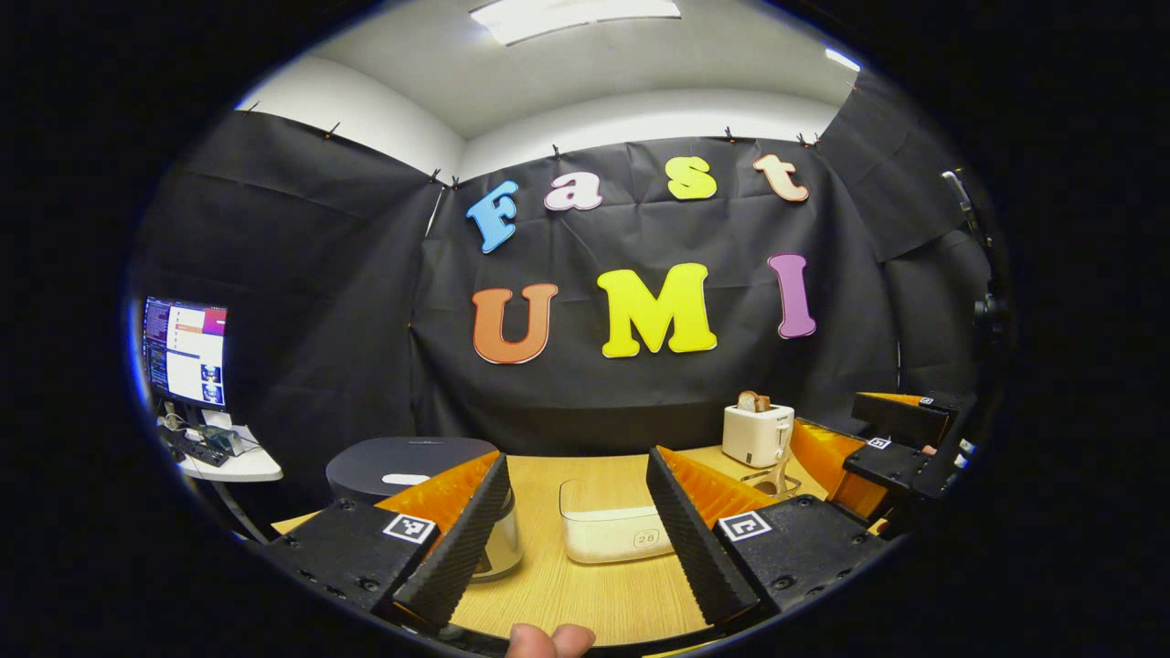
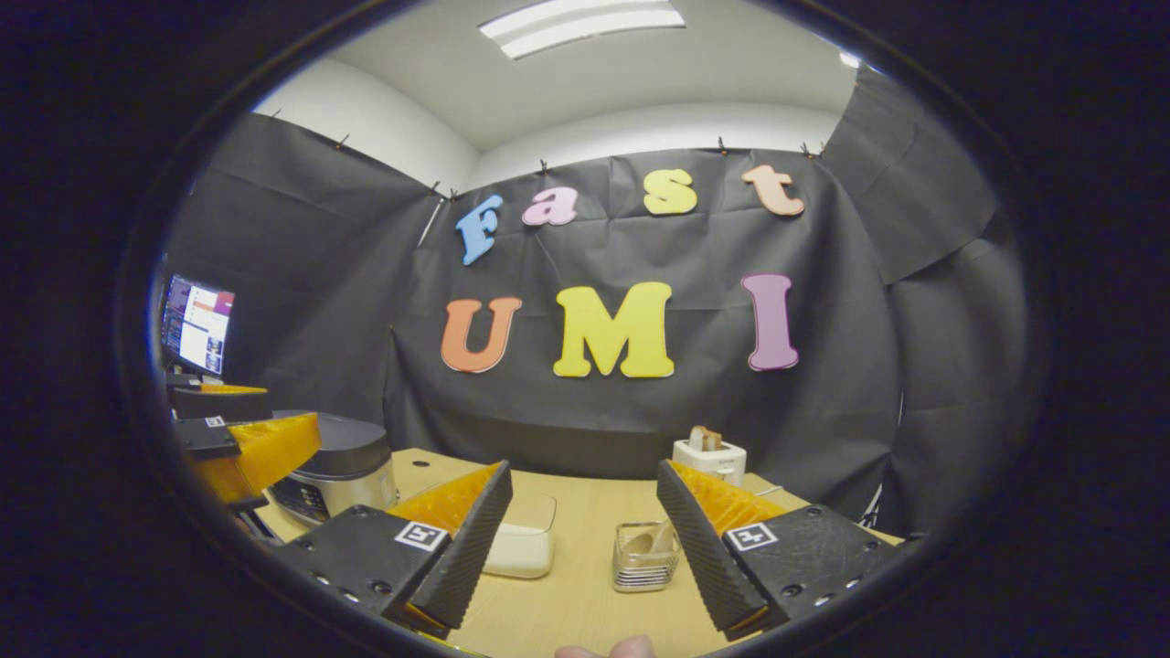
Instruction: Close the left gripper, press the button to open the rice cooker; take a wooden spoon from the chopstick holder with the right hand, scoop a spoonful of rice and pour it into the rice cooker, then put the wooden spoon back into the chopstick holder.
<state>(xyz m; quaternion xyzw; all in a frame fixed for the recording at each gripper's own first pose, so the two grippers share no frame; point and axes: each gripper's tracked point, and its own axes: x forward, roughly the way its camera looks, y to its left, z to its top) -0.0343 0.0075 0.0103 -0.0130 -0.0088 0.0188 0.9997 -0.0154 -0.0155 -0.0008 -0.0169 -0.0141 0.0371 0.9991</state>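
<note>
Left tongs (image 1: 576,539): two ribbed fingers spread wide apart, nothing between them, held level above the pale wood-grain worktop (image 1: 585,594). A fingertip (image 1: 551,640) of the holding hand shows at the bottom edge, cut off.

Right tongs (image 2: 580,539): fingers likewise set wide, gripping nothing, level over the worktop; a fingertip (image 2: 608,650) shows at the bottom edge. In the left gripper view these tongs sit at far right, partly cut off.

Clear rectangular plastic container of white rice (image 1: 611,532): on the worktop between the left tongs' fingers in view, well beyond them; its right end is hidden by the right finger.

Round rice cooker with dark lid and silver body (image 2: 340,471): far left of the worktop, lid down. In the left gripper view the left finger covers most of its body; in the right gripper view the other tongs overlap its left side.

Clear chopstick holder (image 2: 645,556): on the worktop right of the container, right edge hidden by a finger. A pale wooden spoon (image 2: 643,543) stands inside, hard to make out.

White toaster holding bread (image 1: 757,432): back right, by the black cloth wall.

Lit monitor (image 1: 186,350): far left, on a white side table (image 1: 239,466).
</note>
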